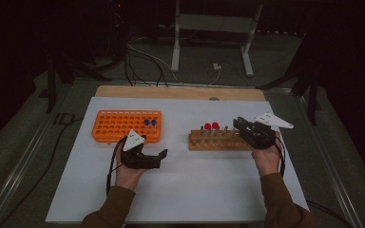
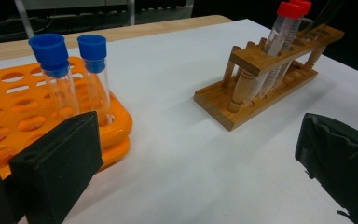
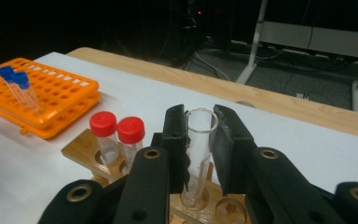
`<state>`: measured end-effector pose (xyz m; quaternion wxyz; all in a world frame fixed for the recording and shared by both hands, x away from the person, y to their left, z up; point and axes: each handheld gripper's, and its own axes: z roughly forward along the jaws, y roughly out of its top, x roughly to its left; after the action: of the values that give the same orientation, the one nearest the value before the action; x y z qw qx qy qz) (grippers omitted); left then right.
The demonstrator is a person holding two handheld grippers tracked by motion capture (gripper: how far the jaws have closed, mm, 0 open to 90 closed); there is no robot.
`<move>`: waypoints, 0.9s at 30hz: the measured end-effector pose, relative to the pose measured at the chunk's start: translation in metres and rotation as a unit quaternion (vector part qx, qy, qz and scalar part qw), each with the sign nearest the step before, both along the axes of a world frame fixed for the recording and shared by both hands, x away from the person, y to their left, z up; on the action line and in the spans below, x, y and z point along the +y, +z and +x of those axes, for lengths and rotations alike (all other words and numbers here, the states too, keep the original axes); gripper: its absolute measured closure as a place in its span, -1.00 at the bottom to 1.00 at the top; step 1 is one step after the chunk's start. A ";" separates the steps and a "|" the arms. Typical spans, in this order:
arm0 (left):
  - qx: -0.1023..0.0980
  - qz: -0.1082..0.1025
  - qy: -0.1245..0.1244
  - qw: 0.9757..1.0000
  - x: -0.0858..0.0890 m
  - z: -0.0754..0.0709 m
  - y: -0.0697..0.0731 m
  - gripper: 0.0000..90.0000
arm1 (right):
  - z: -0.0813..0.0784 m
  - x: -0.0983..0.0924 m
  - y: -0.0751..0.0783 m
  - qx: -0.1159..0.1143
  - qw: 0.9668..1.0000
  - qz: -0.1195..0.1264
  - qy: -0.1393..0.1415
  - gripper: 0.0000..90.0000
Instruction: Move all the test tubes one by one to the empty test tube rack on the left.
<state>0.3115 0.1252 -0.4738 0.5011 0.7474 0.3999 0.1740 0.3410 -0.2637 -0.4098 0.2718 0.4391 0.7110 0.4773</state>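
Right gripper: matte black jaws clenched on uncapped clear glass test tube, round open rim on top, tube upright, lower end at hole of brown wooden rack. Beside it in rack: two clear tubes with glossy red caps. Left gripper: blocky black jaws released, wide apart, nothing between, over smooth white table sheet. Orange plastic rack, grid of round holes, holds two clear tubes with blue caps.
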 end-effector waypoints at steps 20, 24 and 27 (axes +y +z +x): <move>-0.016 0.009 -0.034 0.999 -0.030 -0.003 0.010 -0.91 | -0.014 0.025 0.000 0.015 0.998 0.010 0.065 0.69; -0.021 0.005 -0.039 0.999 -0.038 -0.002 0.013 -0.90 | -0.016 0.034 -0.003 0.019 0.997 0.012 0.078 0.69; -0.024 0.005 -0.042 0.999 -0.045 -0.002 0.015 -0.88 | -0.018 0.040 -0.004 0.022 0.996 0.013 0.089 0.69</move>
<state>0.3099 0.0802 -0.4588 0.5141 0.7614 0.3551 0.1729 0.3233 -0.2236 -0.4136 0.2065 0.3887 0.7466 0.4989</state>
